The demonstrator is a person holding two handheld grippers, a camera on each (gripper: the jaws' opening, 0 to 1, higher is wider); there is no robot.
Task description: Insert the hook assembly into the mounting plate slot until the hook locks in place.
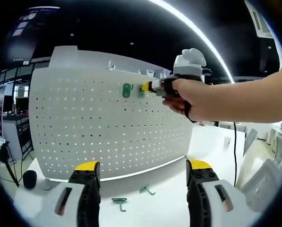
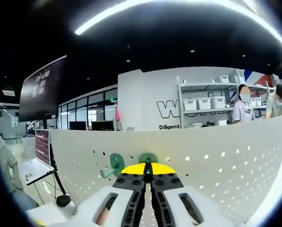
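A white pegboard (image 1: 107,123) stands upright on the table. One green hook (image 1: 126,90) sits in its upper holes. Just right of it, a second green hook (image 1: 141,90) is against the board, with my right gripper (image 1: 151,86), held by a hand, shut on it. In the right gripper view the yellow tips of the right gripper (image 2: 148,169) are closed together at the pegboard (image 2: 216,161), the held green hook (image 2: 148,158) showing just above them and the mounted hook (image 2: 115,163) to its left. My left gripper (image 1: 143,165) stands open, back from the board, holding nothing.
Two loose green hooks (image 1: 119,202) (image 1: 147,190) lie on the white table (image 1: 211,142) in front of the board. A black round object (image 1: 29,178) and a tripod stand at the left. People and shelves (image 2: 204,101) are behind the board.
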